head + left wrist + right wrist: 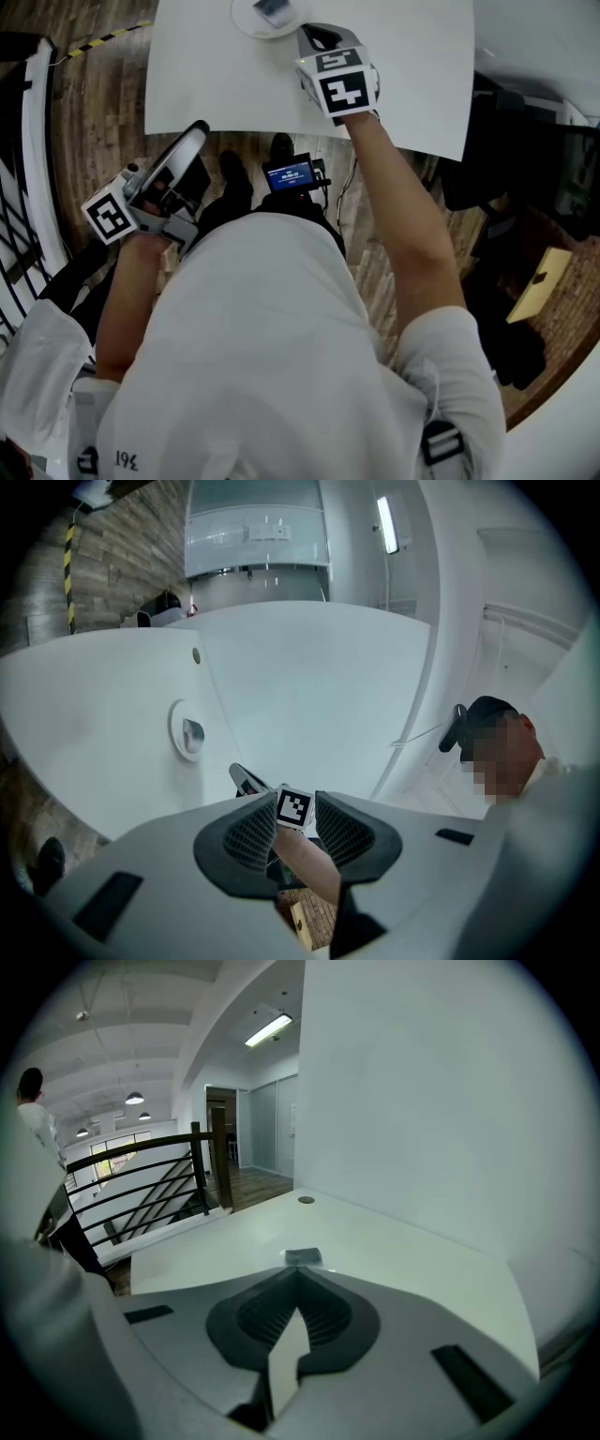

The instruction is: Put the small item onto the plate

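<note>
**White cotton T-shirt** [281, 356] of the one person was nearest the head camera and filled the lower frame.

**Grippers: two**, grey and two-jawed, each with one black-and-white marker cube: left cube [111, 216], right cube [342, 89].
- The left gripper [195, 136] was well apart from the plate, with its jaws released and nothing between them. The right cube and a bare forearm [309, 864] showed through the gap.
- The right gripper [319, 37] was just beside the plate, with its jaws clenched together on nothing.

**Plate: one**, a round white plate [242, 21].

**Item: one**, a small dark item with a grey top [274, 9]. It lay on the plate, apart from the right gripper's tips.

**Table: one**, a white rectangular table [234, 84] that carried the plate.

**Grommet: one**, a dark round grommet [306, 1200] in the tabletop, beyond the plate.

**Cut off or unclear:**
- The top edge of the head view cropped both the plate and the item.
- In the right gripper view the item showed as a dark sliver above the shut jaw tips.
- In that same view the plate's rim could not be told from the tabletop.
- The kind of item could not be made out in any view.
</note>
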The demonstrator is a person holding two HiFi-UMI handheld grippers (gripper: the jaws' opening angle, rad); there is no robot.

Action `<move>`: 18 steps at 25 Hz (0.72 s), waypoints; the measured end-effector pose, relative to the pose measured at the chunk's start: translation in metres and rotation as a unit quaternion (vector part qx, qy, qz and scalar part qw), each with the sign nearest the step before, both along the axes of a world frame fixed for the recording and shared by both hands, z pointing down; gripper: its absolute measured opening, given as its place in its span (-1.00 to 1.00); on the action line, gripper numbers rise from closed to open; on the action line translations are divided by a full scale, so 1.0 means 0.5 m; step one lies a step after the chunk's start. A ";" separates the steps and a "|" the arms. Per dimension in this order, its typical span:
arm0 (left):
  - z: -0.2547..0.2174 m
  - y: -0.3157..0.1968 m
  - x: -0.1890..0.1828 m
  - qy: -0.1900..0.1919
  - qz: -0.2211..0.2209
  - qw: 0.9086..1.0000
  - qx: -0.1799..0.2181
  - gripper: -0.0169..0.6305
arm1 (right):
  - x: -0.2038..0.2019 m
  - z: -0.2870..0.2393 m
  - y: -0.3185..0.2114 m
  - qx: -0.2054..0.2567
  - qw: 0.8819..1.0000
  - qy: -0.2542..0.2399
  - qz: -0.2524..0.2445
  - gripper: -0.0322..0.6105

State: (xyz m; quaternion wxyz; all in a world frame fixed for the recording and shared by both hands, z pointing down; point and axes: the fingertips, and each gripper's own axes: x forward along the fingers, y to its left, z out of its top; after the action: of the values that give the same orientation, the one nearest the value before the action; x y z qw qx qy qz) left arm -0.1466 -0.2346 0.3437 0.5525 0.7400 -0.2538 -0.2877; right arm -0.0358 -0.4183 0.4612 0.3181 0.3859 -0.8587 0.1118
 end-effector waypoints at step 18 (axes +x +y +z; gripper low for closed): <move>-0.131 0.025 -0.012 0.009 0.003 0.998 0.070 -0.59 | 0.017 -0.277 0.156 0.041 0.982 -0.177 0.047 -0.89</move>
State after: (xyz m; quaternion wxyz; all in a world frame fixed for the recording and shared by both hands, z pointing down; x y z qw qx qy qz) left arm -0.1528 -0.2220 0.2784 0.5025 0.7748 -0.2262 -0.3099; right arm -0.0270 -0.3404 0.3228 0.1396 0.4129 -0.8861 0.1577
